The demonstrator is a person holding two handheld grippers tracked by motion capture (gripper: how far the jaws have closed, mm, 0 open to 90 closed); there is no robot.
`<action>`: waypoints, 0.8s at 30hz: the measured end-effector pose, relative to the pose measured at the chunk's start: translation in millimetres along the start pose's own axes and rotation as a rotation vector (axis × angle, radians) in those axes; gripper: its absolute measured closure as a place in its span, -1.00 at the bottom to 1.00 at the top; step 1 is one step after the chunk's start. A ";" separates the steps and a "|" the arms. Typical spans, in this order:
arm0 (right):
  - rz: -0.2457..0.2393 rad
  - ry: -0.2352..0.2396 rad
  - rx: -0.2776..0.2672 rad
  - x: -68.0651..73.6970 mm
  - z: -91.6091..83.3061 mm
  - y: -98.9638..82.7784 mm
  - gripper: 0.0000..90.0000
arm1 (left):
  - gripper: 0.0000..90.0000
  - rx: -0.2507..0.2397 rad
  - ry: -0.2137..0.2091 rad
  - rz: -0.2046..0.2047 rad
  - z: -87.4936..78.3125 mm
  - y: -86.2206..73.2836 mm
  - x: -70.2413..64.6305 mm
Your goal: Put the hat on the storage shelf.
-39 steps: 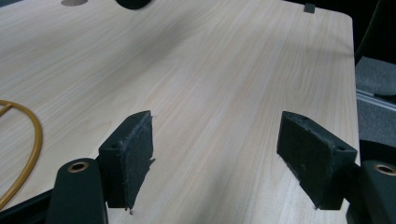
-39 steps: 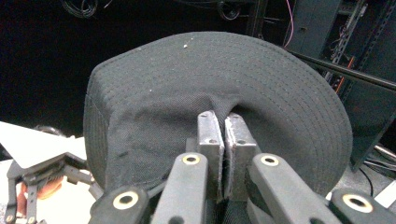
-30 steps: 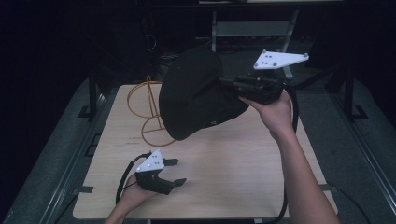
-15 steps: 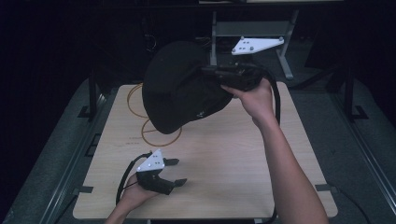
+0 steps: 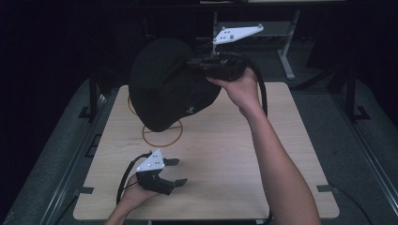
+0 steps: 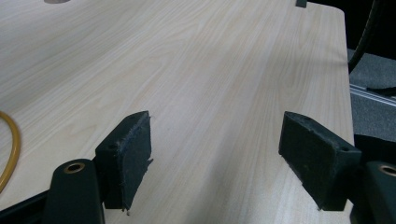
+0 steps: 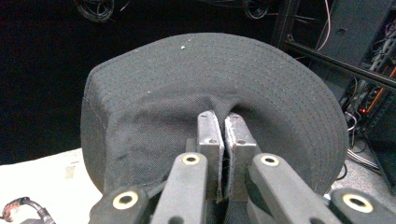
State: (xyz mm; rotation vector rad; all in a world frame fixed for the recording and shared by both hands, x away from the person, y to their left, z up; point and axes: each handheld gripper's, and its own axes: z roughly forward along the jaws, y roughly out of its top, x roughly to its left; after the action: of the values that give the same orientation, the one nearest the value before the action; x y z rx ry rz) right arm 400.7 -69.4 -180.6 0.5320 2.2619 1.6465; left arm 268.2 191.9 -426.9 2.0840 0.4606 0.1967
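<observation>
A black cap [image 5: 166, 89] hangs in the air above the far left part of the wooden table [image 5: 263, 154]. My right gripper [image 5: 199, 63] is shut on it, and in the right gripper view the jaws pinch a fold of the cap's fabric [image 7: 219, 74] at the gripper [image 7: 222, 123]. My left gripper [image 5: 176, 171] rests low near the table's front left, held in a hand, open with nothing between its pads [image 6: 128, 158]. A yellow ring [image 5: 162, 133] lies on the table under the cap, partly hidden by it.
A metal stand [image 5: 286, 51] rises beyond the table's far edge. Dark rails run along the table's left side [image 5: 91, 101] and right side [image 5: 352, 98]. A black cable [image 5: 260, 93] trails from the right gripper down past the forearm.
The right gripper has carried the cap to the left and a little higher, away from the table's right side. The left gripper has stayed put.
</observation>
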 end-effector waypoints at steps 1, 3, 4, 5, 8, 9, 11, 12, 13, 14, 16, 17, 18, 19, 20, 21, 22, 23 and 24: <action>0.000 0.005 0.002 -0.5 5.0 3.4 0.92 | -0.45 0.001 -0.001 0.000 -0.1 0.0 0.3; -0.002 0.010 0.002 -0.8 10.0 6.5 0.92 | -0.45 0.000 -0.003 -0.002 0.2 -0.1 0.6; -0.003 0.014 0.004 -1.2 12.8 7.9 0.92 | -0.45 -0.001 -0.003 -0.003 0.5 -0.2 0.8; -0.003 0.014 0.004 -1.2 12.8 7.9 0.92 | -0.45 -0.001 -0.002 -0.005 0.5 -0.2 1.1; -0.008 0.021 0.011 -2.1 21.2 11.5 0.92 | -0.45 -0.011 -0.002 -0.014 -0.6 -0.3 2.8; -0.010 0.023 0.015 -2.3 23.8 12.6 0.92 | -0.44 -0.010 0.000 -0.008 -0.7 -0.3 3.3; -0.012 0.027 0.019 -2.3 29.1 14.9 0.92 | -0.44 -0.009 -0.004 -0.007 -0.1 -0.4 4.3; -0.012 0.034 0.021 -2.8 34.3 16.8 0.92 | -0.44 -0.008 -0.005 -0.006 0.1 -0.4 4.3; -0.012 0.034 0.021 -2.8 34.3 16.8 0.92 | -0.44 -0.009 -0.007 -0.008 0.6 -0.4 4.0; -0.013 0.035 0.026 -3.1 36.9 17.8 0.92 | -0.44 -0.008 -0.008 -0.009 0.9 -0.3 3.8; -0.014 0.038 0.035 -2.7 41.8 20.0 0.92 | -0.44 -0.007 -0.011 -0.009 1.4 0.2 3.3; -0.018 0.039 0.045 -2.8 46.7 22.7 0.92 | -0.44 -0.010 -0.013 -0.008 1.7 0.4 3.0; -0.018 0.039 0.045 -2.8 46.7 22.7 0.92 | -0.44 -0.010 -0.013 -0.008 1.7 0.4 3.0; -0.017 0.039 0.051 -2.5 51.3 26.0 0.92 | -0.44 -0.012 -0.015 -0.008 1.8 0.5 3.1; -0.017 0.039 0.051 -2.5 51.3 26.0 0.92 | -0.44 -0.012 -0.015 -0.008 1.8 0.5 3.1; -0.016 0.043 0.055 -2.8 53.5 27.7 0.92 | -0.44 -0.013 -0.016 -0.009 1.9 0.4 3.2; -0.017 0.042 0.063 -3.2 56.0 29.6 0.92 | -0.44 -0.015 -0.017 -0.006 2.3 0.4 3.3; -0.025 0.040 0.070 -3.8 58.5 31.5 0.92 | -0.44 -0.015 -0.017 -0.005 2.4 0.4 3.3; -0.027 0.042 0.071 -4.3 61.2 33.2 0.92 | -0.44 -0.016 -0.017 -0.011 2.3 0.4 2.9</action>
State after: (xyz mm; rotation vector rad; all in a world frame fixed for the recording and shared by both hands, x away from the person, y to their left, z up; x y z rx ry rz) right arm 435.6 -10.5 -167.4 0.4857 2.3554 1.5837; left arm 271.7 191.1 -427.9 2.0654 0.4582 0.1760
